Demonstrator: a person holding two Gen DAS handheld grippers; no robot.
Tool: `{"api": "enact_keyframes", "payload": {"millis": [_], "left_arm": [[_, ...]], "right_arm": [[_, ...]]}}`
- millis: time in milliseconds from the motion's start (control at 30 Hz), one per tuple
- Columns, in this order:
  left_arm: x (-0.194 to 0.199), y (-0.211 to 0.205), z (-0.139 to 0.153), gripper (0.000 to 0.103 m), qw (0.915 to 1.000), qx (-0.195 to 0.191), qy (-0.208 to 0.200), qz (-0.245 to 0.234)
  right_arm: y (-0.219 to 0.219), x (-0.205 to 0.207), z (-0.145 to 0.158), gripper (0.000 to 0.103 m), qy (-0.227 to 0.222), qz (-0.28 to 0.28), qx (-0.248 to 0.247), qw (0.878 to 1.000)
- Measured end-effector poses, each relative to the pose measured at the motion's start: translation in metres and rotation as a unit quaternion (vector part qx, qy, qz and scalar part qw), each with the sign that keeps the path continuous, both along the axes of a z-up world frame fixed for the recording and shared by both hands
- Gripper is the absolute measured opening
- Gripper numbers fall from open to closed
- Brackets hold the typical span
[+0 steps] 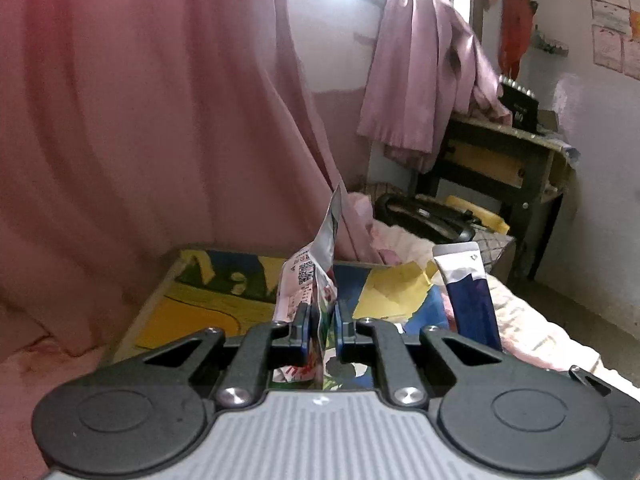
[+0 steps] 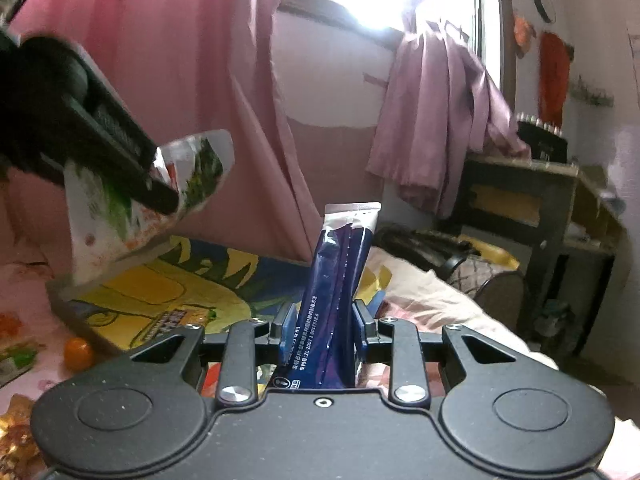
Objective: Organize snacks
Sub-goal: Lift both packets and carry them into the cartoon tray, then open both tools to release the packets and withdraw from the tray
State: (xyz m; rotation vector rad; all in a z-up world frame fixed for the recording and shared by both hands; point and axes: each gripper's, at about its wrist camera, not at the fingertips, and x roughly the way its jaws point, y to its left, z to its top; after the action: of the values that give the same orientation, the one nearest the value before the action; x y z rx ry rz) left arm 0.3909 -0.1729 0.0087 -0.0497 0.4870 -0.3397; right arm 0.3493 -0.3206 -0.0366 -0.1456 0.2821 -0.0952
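Two grippers each pinched a snack: the left gripper (image 1: 324, 320) clamped a white printed packet (image 1: 310, 280), the right gripper (image 2: 325, 326) a dark blue sachet (image 2: 332, 280), above the colourful board (image 1: 192, 312).

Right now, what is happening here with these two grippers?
A person is sorting snacks with a gripper in each hand. The left gripper is shut on a white snack packet, and the right gripper is shut on a dark blue packet. Both packets are held up above a colourful board on the bed. A small orange fruit and other wrappers lie beside it.
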Motion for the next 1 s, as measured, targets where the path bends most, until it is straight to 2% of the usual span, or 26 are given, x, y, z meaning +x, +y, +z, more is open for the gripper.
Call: {"api": "enact_keyframes", "payload": {"millis": [133,400,600,1000], "left_arm": [[0.026,-0.01,-0.022,0.012,0.9997,-0.014,0.021,-0.005],[0.052,-0.016,-0.052,0.012,0.998,-0.031,0.055,-0.002],[0.055,-0.019,-0.062,0.012,0.9973,-0.03,0.067,-0.003],[0.051,-0.032,-0.067,0.015,0.9964,-0.012,0.081,-0.021]], "right_arm": [[-0.011,0.021,-0.009,0.031,0.022,-0.002,0.023,0.999],[-0.02,0.045,-0.028,0.031,0.066,0.006,0.047,0.997],[-0.024,0.052,-0.032,0.032,0.082,0.004,0.069,0.994],[-0.023,0.055,-0.032,0.037,0.088,-0.002,0.071,0.994]]}}
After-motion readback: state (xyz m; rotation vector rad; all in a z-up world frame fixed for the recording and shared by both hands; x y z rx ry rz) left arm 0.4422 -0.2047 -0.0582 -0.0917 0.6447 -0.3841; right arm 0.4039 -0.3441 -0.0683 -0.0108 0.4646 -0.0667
